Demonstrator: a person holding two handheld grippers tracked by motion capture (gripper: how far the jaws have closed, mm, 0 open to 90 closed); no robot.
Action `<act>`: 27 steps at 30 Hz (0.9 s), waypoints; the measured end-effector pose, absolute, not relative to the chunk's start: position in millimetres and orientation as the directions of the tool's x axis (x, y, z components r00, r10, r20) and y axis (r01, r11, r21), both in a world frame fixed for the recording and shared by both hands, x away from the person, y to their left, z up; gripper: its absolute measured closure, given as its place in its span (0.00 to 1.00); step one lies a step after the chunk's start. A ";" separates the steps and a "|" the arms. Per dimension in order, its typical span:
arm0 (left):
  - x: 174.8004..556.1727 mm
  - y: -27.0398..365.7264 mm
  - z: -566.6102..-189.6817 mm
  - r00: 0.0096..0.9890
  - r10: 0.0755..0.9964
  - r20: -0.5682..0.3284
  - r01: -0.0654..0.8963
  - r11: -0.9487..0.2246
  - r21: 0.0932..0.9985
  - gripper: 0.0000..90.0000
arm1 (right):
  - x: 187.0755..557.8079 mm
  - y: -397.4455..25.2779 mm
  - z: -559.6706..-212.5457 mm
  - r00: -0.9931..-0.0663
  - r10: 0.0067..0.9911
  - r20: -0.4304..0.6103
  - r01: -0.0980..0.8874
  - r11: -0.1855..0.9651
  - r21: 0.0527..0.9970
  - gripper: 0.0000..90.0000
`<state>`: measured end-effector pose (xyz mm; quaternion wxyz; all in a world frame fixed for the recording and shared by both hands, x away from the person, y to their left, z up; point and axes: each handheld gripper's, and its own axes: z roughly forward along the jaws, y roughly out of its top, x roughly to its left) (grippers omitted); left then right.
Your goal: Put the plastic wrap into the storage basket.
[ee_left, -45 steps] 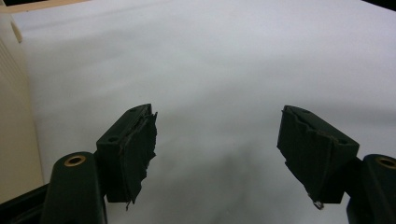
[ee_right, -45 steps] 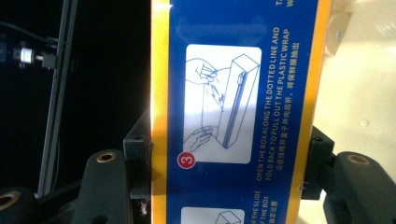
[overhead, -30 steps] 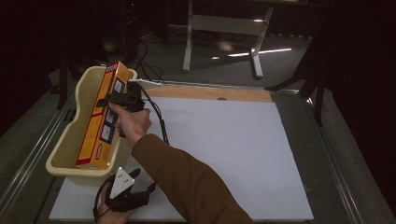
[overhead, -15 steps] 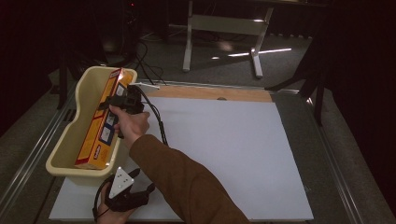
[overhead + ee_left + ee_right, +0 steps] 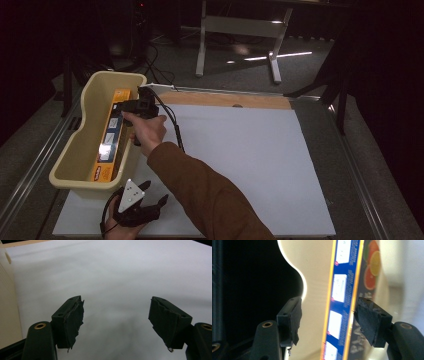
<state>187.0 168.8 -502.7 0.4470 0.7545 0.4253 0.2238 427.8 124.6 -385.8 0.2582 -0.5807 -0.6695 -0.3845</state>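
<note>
High view, left to right: one cream tub [image 5: 75, 150] on the worktop [image 5: 260, 150], one orange box [image 5: 111, 135] lying inside; right tool [image 5: 131, 107] above the box, jaws wide apart, gripping nothing; left tool [image 5: 152, 202] low on the white sheet, spread open, empty.

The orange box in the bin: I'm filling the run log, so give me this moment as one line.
orange box: lying in cream bin | right hand-held gripper: open over box | left hand-held gripper: open, empty, on white sheet
</note>
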 end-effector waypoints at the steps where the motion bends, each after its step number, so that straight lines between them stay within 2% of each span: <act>1: 187.1 168.8 -502.7 0.538 0.842 -0.042 0.441 -0.239 0.865 0.31 | 427.5 123.9 -386.0 -0.208 0.582 0.786 0.973 0.043 0.226 0.42; 5: 187.6 169.0 -502.8 0.537 0.842 -0.042 0.441 -0.238 0.865 0.31 | 425.0 121.3 -383.5 -0.285 0.613 0.737 0.953 0.100 0.286 0.43; 7: 187.7 168.8 -502.9 0.535 0.844 -0.044 0.443 -0.236 0.865 0.31 | 419.5 120.4 -378.9 -0.417 0.650 0.635 0.900 0.200 0.387 0.46; 8: 187.7 168.7 -503.0 0.534 0.844 -0.044 0.444 -0.236 0.865 0.31 | 419.5 120.4 -378.9 -0.417 0.650 0.635 0.900 0.200 0.387 0.46; 9: 187.6 169.0 -503.0 0.533 0.845 -0.042 0.444 -0.237 0.864 0.31 | 415.2 118.5 -376.5 -0.504 0.659 0.558 0.853 0.277 0.443 0.47; 11: 187.4 169.2 -503.0 0.532 0.846 -0.041 0.444 -0.237 0.864 0.31 | 413.5 118.0 -375.7 -0.529 0.656 0.538 0.837 0.299 0.458 0.47; 12: 187.3 169.3 -502.9 0.531 0.846 -0.040 0.444 -0.237 0.864 0.31 | 408.8 115.7 -373.7 -0.595 0.649 0.475 0.789 0.356 0.501 0.47; 15: 186.8 170.6 -502.6 0.526 0.849 -0.042 0.444 -0.233 0.865 0.31 | 400.9 110.4 -372.1 -0.687 0.624 0.372 0.699 0.428 0.573 0.45; 17: 186.8 170.6 -502.6 0.526 0.849 -0.042 0.444 -0.233 0.865 0.31 | 398.7 107.8 -372.2 -0.708 0.615 0.347 0.676 0.447 0.586 0.45; 18: 186.9 171.8 -502.1 0.523 0.851 -0.043 0.444 -0.229 0.866 0.31 | 394.5 101.8 -373.4 -0.741 0.598 0.307 0.637 0.479 0.603 0.42; 20: 187.1 172.1 -501.7 0.523 0.851 -0.045 0.442 -0.225 0.868 0.31 | 390.3 94.6 -375.1 -0.769 0.568 0.293 0.610 0.514 0.603 0.38; 23: 187.9 171.3 -501.7 0.526 0.849 -0.044 0.440 -0.228 0.869 0.31 | 381.7 81.6 -377.3 -0.810 0.532 0.246 0.558 0.569 0.605 0.36; 27: 187.5 169.8 -501.7 0.529 0.848 -0.037 0.440 -0.236 0.866 0.31 | 375.1 58.2 -381.0 -0.837 0.508 0.203 0.509 0.588 0.628 0.34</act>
